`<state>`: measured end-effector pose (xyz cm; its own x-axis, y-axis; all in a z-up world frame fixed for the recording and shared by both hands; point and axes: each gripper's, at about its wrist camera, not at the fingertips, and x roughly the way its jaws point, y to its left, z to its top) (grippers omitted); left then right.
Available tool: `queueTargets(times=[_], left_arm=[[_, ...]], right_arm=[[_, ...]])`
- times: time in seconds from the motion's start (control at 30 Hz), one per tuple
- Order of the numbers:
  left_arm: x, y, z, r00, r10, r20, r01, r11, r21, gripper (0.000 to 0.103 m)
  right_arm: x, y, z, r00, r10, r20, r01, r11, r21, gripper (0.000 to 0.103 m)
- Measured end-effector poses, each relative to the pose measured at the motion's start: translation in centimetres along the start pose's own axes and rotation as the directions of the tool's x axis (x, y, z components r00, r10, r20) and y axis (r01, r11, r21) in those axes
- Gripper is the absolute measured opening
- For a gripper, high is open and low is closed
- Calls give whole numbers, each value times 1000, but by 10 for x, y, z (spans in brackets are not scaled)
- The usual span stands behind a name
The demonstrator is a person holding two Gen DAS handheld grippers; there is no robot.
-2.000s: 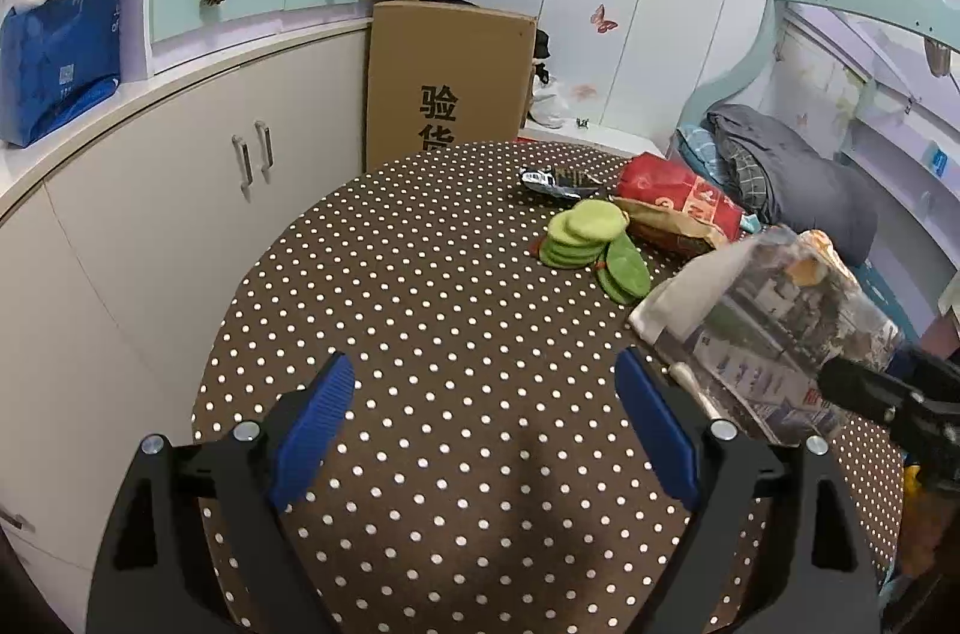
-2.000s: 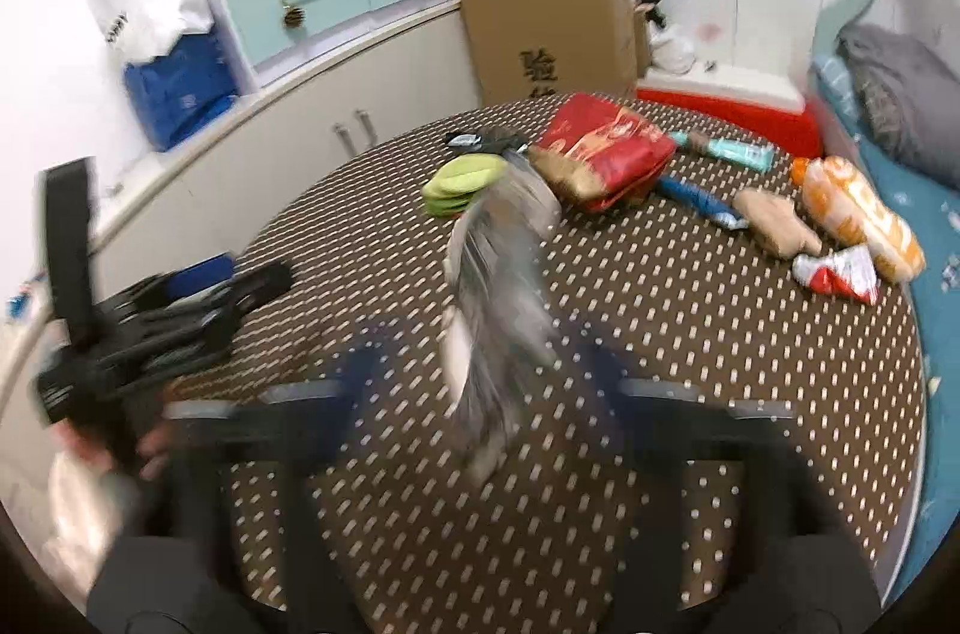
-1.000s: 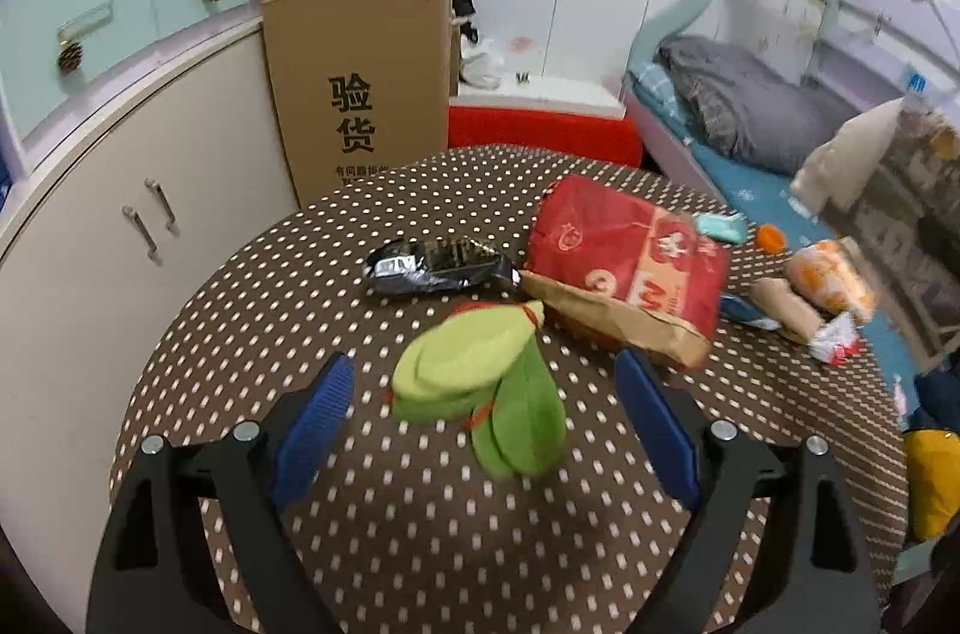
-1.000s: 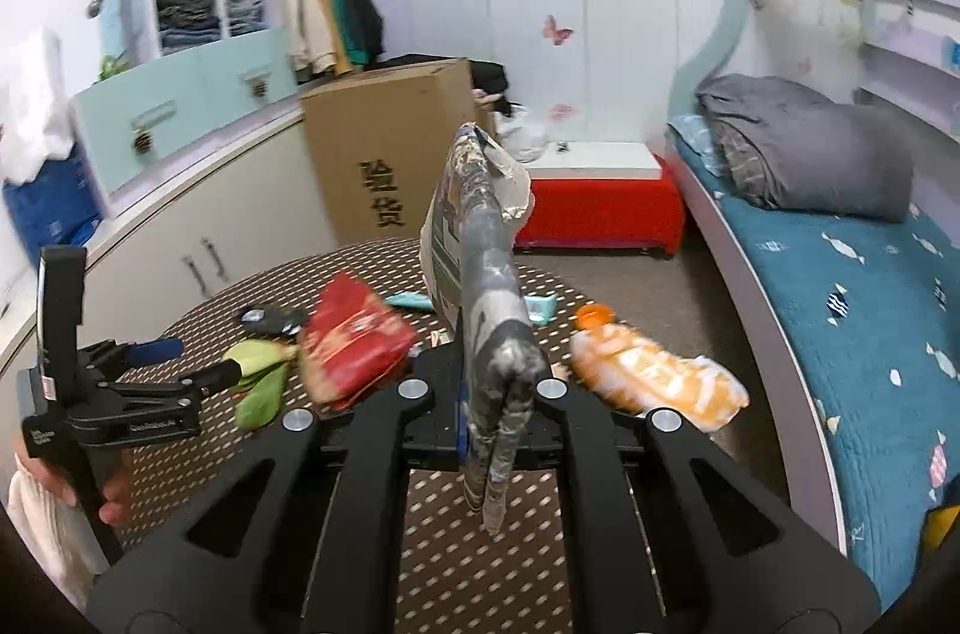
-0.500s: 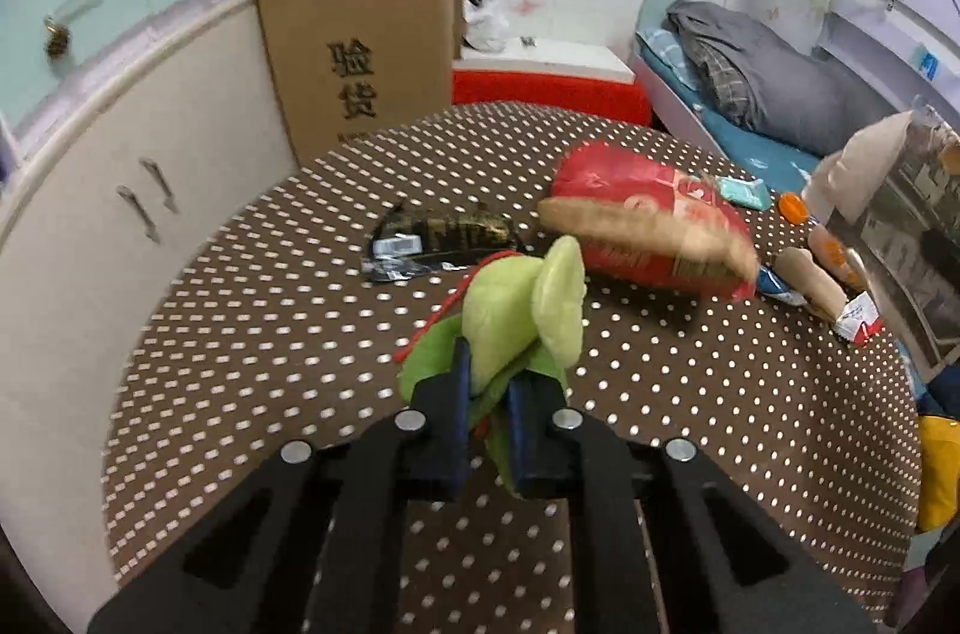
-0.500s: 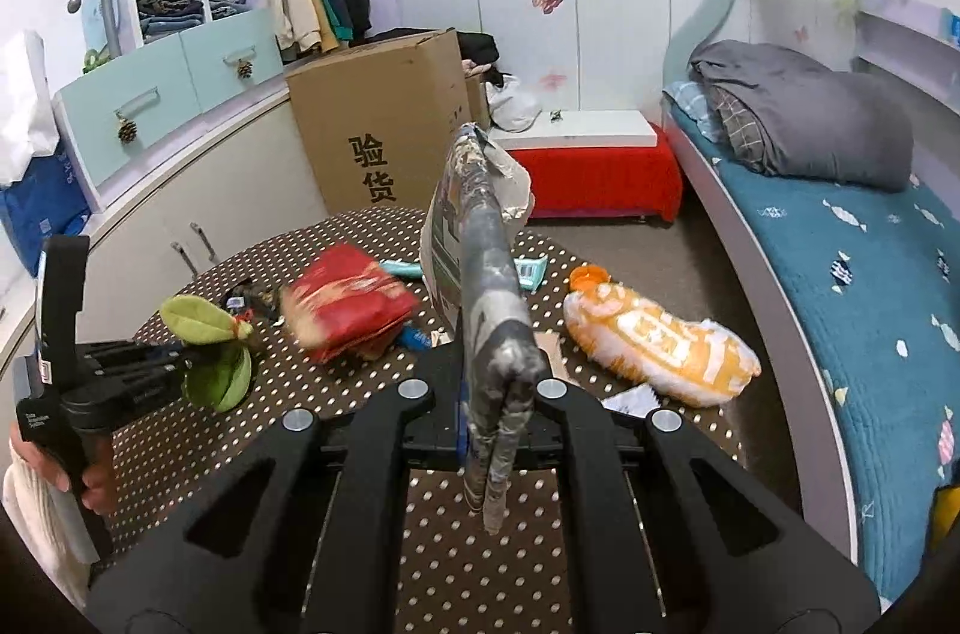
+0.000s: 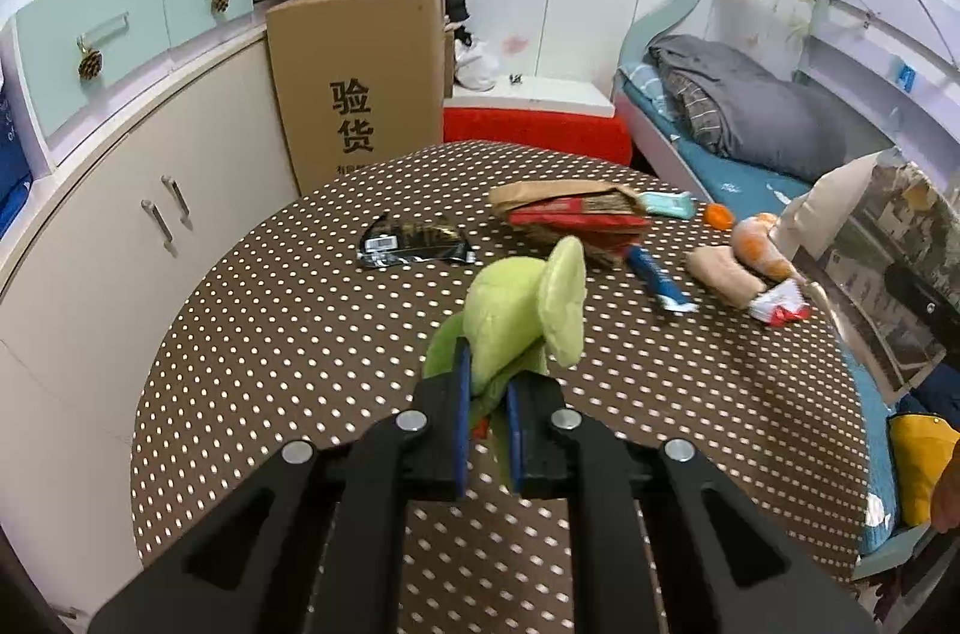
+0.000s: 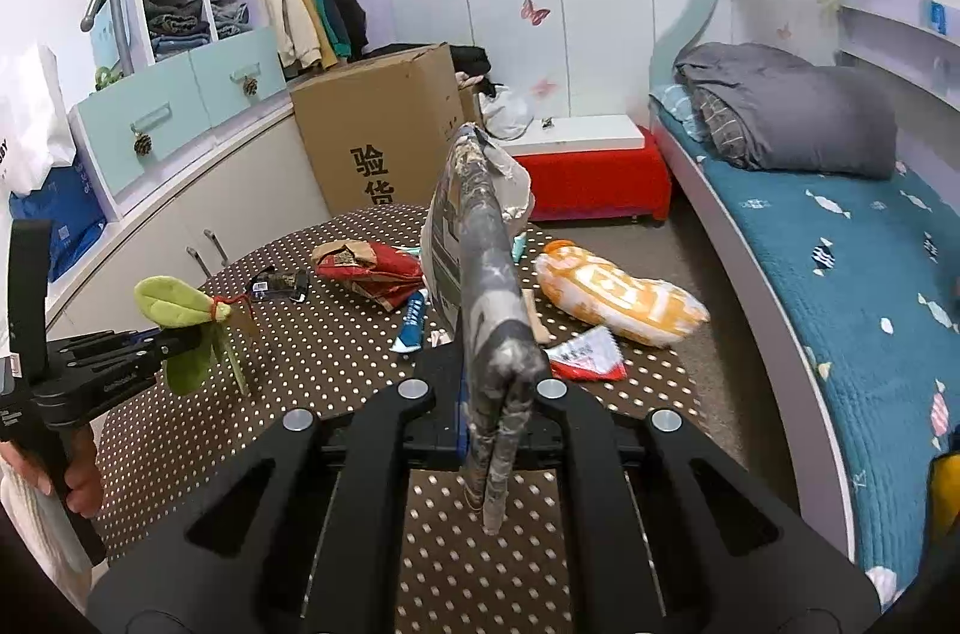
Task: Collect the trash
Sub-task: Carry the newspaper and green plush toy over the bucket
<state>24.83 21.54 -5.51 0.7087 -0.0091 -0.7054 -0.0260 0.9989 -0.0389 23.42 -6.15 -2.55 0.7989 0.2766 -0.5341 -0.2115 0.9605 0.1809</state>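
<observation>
Left gripper (image 7: 485,394) clamps the green fabric leaf bundle (image 7: 522,316), lifted off the dotted desk (image 7: 270,334); right gripper (image 8: 497,394) pinches the printed paper bag (image 8: 474,262) (trash bag, prob.) — nothing bagged yet, approx. six wrappers left ahead.

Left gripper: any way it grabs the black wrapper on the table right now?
Probably not as is. The left gripper is shut on the green leaf bundle, so its jaws are occupied. The black wrapper lies flat on the dotted table ahead of it with nothing between; the path is free, the grip isn't.
</observation>
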Motion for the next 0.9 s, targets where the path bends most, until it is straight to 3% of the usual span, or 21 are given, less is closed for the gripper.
queueTargets(times=[0.47, 0.9], left_arm=[[-22, -85, -19, 995, -97, 16, 95, 991, 95, 10], [-22, -197, -33, 970, -243, -12, 240, 945, 223, 10]], right_arm=[[-54, -57, -25, 997, -78, 26, 76, 994, 74, 6], [-91, -133, -55, 979, -206, 7, 201, 962, 188, 6]])
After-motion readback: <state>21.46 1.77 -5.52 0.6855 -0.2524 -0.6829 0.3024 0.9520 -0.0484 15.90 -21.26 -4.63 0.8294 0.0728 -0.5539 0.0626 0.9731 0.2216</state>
